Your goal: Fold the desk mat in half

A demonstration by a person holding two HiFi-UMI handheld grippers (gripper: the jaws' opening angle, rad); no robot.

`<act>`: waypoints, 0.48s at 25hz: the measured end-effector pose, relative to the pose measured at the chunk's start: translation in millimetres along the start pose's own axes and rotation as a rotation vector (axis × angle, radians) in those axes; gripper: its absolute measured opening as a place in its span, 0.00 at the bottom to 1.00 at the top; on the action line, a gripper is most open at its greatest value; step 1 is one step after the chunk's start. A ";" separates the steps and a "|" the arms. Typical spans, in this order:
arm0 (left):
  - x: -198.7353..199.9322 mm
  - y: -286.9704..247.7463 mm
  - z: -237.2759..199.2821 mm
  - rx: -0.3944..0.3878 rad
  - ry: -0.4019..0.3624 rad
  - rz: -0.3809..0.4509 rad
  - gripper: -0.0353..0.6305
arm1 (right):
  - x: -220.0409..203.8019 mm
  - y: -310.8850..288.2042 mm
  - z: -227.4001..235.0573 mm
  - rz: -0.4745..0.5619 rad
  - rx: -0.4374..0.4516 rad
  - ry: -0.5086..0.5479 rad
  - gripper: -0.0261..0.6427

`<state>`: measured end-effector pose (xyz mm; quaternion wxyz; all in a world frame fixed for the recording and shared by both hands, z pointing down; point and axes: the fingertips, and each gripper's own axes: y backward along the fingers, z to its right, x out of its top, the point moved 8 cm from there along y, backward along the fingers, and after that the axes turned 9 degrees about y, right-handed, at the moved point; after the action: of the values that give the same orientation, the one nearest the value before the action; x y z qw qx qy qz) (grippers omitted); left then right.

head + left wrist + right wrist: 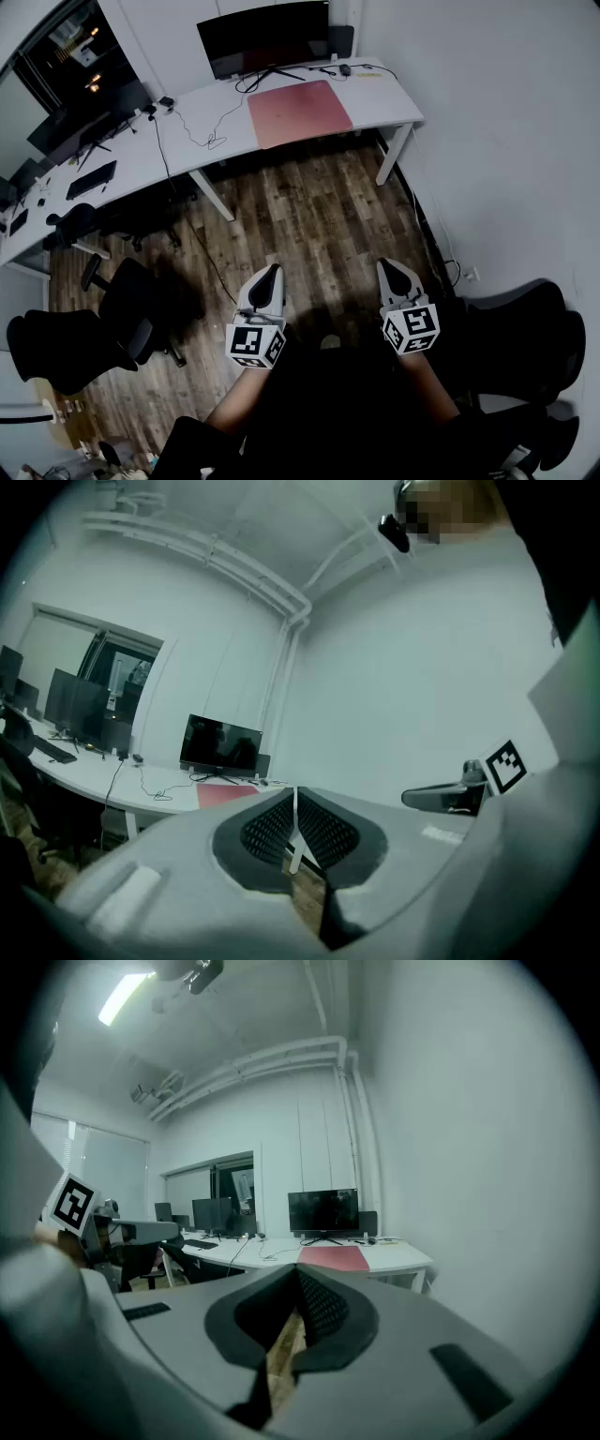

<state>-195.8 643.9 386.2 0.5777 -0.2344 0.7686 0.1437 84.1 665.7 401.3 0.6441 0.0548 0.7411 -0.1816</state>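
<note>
The desk mat point(298, 112) is a reddish-pink rectangle lying flat and unfolded on the white desk point(384, 98) at the far side of the room. It also shows far off in the left gripper view as the desk mat point(225, 794) and in the right gripper view as the desk mat point(333, 1258). My left gripper point(272, 272) and right gripper point(385, 266) hang side by side over the wooden floor, well short of the desk. The left gripper point(295, 794) is shut with nothing in it. So is the right gripper point(298, 1269).
A dark monitor point(267, 37) stands behind the mat, with cables point(202, 131) trailing to its left. Black office chairs stand at the left point(94, 328) and right point(525, 328). A white wall point(506, 141) runs along the right. More desks with screens extend to the left.
</note>
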 end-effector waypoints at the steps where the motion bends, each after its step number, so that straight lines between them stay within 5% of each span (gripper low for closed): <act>1: -1.4 -0.4 2.0 -0.001 -0.001 -0.001 0.09 | -0.2 1.7 1.9 0.005 -0.001 0.001 0.04; 12: -7.7 -9.8 12.8 0.022 -0.008 0.005 0.09 | -2.5 5.2 25.3 0.011 -0.019 0.000 0.04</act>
<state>-178.4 643.3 390.3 0.5830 -0.2253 0.7684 0.1375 109.8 662.4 400.0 0.6454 0.0528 0.7425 -0.1713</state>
